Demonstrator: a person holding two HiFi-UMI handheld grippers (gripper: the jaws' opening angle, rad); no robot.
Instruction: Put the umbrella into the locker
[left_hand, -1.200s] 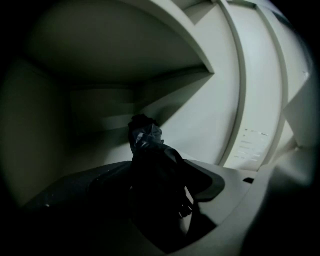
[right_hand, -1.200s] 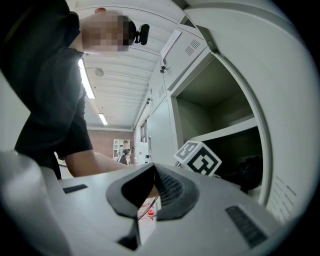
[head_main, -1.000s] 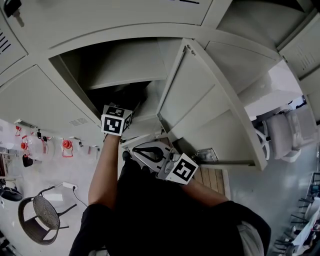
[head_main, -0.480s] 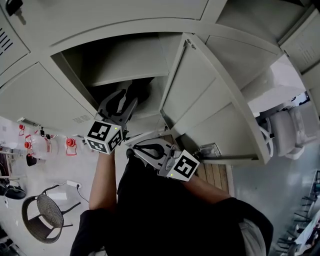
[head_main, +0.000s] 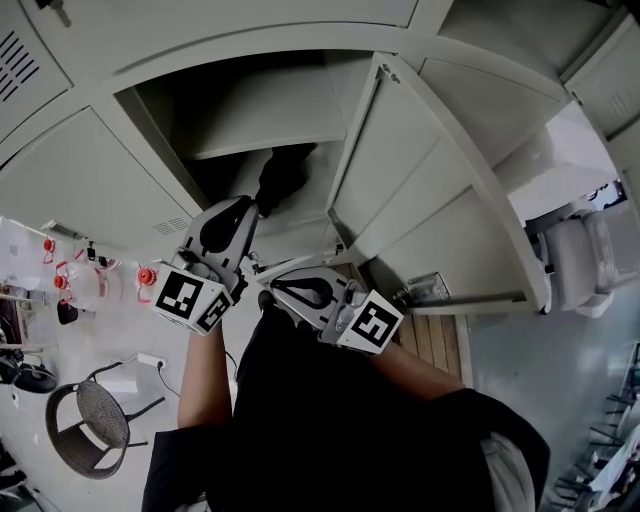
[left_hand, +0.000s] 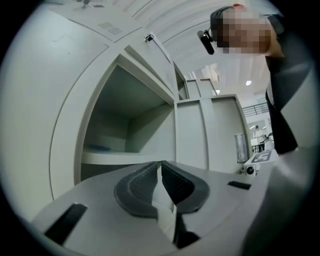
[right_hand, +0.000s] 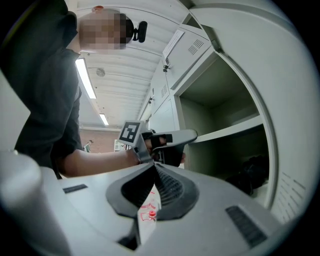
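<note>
Lockers: pale grey metal bank fills the top of the head view, with one compartment standing open in the middle.
Door: the open compartment's door is swung out to the right, edge-on to the opening.
Person: dark top and bare forearms fill the bottom centre of the head view, with both hands in front of the open compartment.
Shelf: a level grey shelf splits the compartment into an upper and a lower space; a small blue smear lies on it in the left gripper view, too blurred to name.
Chair: a woven-seat chair stands on the pale floor at lower left, well apart from the lockers.
Left gripper: the left gripper sits just outside the mouth of the compartment, pointing into it, clear of the shelf edge and apart from the dark bundle inside.
Left fingers: the jaws are closing, the ribbed pads drawn down to a thin slit with nothing between them.
Right gripper: the right gripper is lower and just right of the left one, aimed across toward it.
Right fingers: pressed together, gripping nothing.
Umbrella: the dark folded umbrella lies inside the locker, in the lower space under the shelf, toward the door side, touched by neither gripper.
</note>
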